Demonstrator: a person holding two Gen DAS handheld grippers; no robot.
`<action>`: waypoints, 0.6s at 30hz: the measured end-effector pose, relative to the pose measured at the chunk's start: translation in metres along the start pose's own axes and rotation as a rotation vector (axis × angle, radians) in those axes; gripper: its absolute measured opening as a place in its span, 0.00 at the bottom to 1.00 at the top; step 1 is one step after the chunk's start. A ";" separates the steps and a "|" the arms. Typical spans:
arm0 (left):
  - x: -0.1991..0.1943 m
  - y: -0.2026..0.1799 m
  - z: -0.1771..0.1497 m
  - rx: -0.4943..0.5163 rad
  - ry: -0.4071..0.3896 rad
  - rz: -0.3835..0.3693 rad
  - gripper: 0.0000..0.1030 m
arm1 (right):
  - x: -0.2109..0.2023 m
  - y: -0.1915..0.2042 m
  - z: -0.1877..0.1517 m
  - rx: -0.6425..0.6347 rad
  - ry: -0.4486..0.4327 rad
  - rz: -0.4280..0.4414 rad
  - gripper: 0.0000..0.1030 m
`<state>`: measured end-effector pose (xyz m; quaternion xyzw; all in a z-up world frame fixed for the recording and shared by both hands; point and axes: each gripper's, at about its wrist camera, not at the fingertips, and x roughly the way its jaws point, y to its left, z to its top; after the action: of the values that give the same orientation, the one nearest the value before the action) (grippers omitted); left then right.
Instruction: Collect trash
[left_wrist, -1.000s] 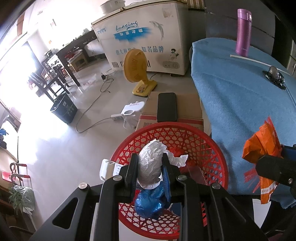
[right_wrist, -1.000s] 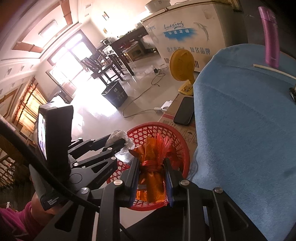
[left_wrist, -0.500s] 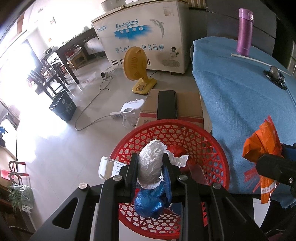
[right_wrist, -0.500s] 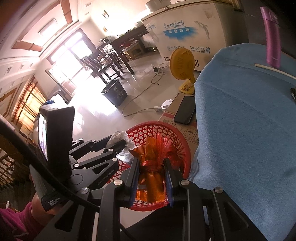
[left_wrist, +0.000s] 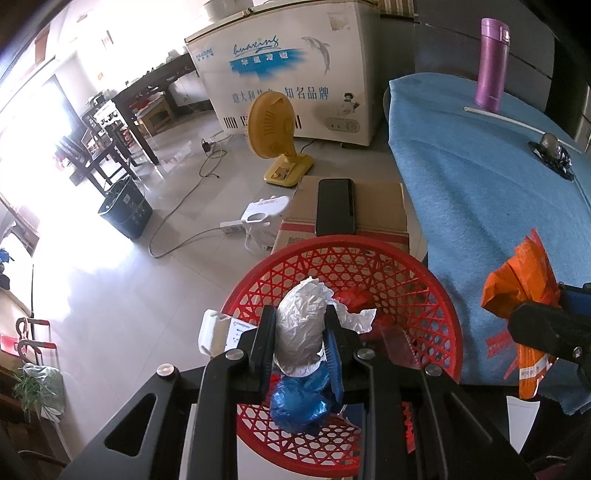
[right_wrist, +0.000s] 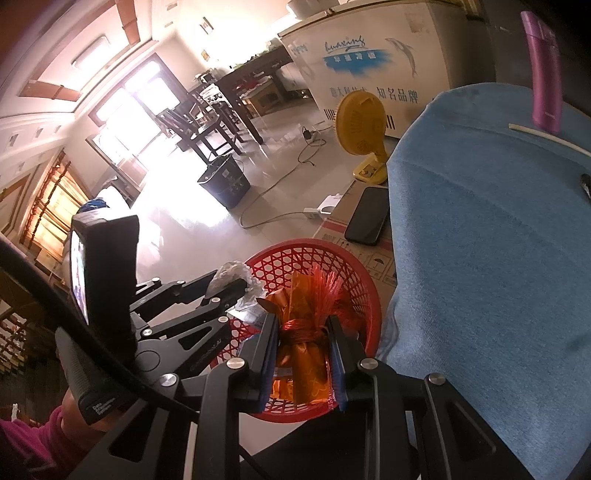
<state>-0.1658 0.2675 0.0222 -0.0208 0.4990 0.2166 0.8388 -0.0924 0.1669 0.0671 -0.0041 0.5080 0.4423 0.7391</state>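
Trash in both grippers, both poised over the red basket (left_wrist: 436, 295), which sits on the floor against the blue-covered table (left_wrist: 480, 192).

Left gripper (left_wrist: 301, 332): jaws narrow, clamped on a crumpled white wad (left_wrist: 301, 325). Wad sits at about 6 o'clock of the basket opening in the left wrist view, above a blue crumpled bag (left_wrist: 299, 400) already inside. A red scrap (left_wrist: 354, 299) lies near basket centre.

Right gripper (right_wrist: 303, 350): jaws narrow, pinching an orange wrapper (right_wrist: 304, 354) at its tied waist, red ribbon around the neck. In the right wrist view it hangs over the basket's 5 o'clock rim area; in the left wrist view it shows at 3 o'clock, over the table edge, so it may be only partly above the opening.

Step, my read: transport done, release pending for both items.

Next move: open left jaws first; the wad looks well inside the rim and should fall clean. For the right, shift toward basket centre before opening.

Orientation: the wrapper's long axis runs along the fingers, frilled end pointing away from the camera toward 12 o'clock, body back toward the palm. The wad's long axis also runs roughly along the fingers, rounded end forward, with a loose flap at 3 o'clock. The flap could snag a pad on release.

Still on the table, from the left wrist view: a dark wrapper (left_wrist: 552, 155) and a white straw (left_wrist: 517, 123) at about 2 o'clock. Purple flask (left_wrist: 493, 62) probably not trash.
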 end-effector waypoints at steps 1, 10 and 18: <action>0.000 0.001 0.000 -0.001 0.001 0.001 0.27 | 0.000 0.001 0.000 -0.001 0.001 -0.001 0.27; 0.004 0.006 -0.001 -0.015 0.008 0.002 0.27 | 0.003 0.004 0.003 -0.005 0.005 -0.003 0.27; 0.007 0.011 -0.004 -0.020 0.015 -0.004 0.27 | 0.006 0.008 0.004 -0.004 0.008 -0.006 0.27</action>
<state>-0.1702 0.2791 0.0167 -0.0315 0.5030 0.2198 0.8353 -0.0943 0.1775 0.0675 -0.0090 0.5100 0.4411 0.7384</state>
